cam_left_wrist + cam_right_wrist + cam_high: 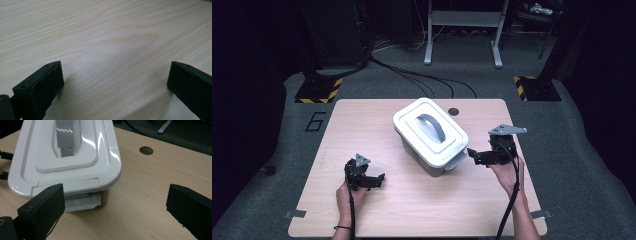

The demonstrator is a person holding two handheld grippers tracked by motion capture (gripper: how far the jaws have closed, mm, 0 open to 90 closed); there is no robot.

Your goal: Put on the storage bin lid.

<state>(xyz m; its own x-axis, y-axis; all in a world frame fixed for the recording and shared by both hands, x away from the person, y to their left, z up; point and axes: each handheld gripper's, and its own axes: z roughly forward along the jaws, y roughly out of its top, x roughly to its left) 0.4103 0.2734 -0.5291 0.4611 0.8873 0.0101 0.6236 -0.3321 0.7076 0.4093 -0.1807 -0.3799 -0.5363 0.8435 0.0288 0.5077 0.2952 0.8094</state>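
Two grippers open, left gripper (379, 178), right gripper (472, 154), one box (430, 135)

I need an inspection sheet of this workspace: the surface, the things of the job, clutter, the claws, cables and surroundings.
Surface: light wooden table, with a round hole near its far edge.
Job's things: white box, lid on, grey handle lying flat; its grey latch faces the right claw.
Clutter: nothing seen.
Claws: left claw open above bare wood, holding nothing; right claw open, close to the box's latch end, holding nothing.
Cables: one black cable trails from each claw along the forearm; more cables lie on the floor behind the table.
Surroundings: grey floor, metal stand, striped black and yellow bases.
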